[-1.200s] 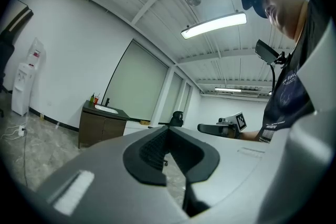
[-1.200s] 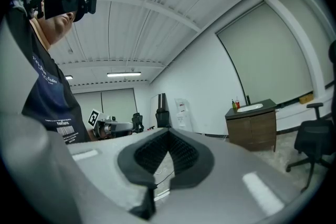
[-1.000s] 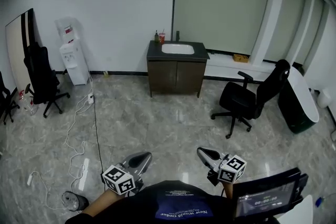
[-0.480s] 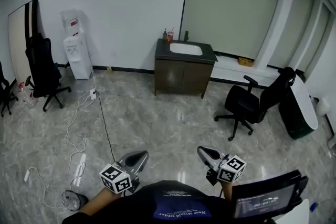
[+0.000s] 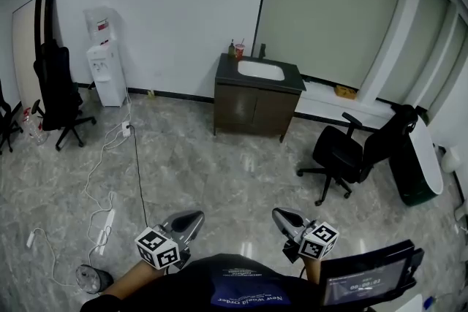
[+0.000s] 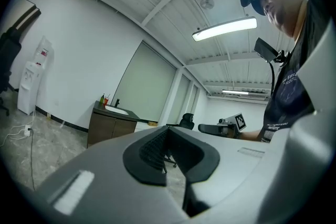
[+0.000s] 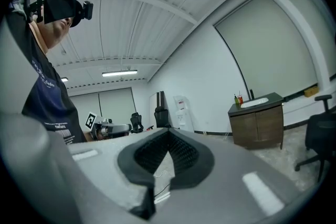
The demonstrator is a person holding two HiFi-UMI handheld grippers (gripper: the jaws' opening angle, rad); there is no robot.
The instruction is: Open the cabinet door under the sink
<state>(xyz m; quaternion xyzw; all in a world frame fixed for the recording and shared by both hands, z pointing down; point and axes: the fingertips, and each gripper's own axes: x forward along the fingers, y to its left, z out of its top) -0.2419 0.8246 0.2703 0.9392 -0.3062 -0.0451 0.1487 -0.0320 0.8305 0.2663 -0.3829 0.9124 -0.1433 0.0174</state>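
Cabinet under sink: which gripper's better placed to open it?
Right gripper, marginally: it lines up closer with the cabinet doors. Both it and the left gripper are shut, empty and far away.

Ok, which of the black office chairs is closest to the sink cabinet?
The chair right of the sink cabinet; the others stand far off at the left.

The person holds the left gripper (image 5: 191, 218) and the right gripper (image 5: 281, 215) out level in front of the chest, side by side but apart. Both pairs of jaws are pressed together, empty.
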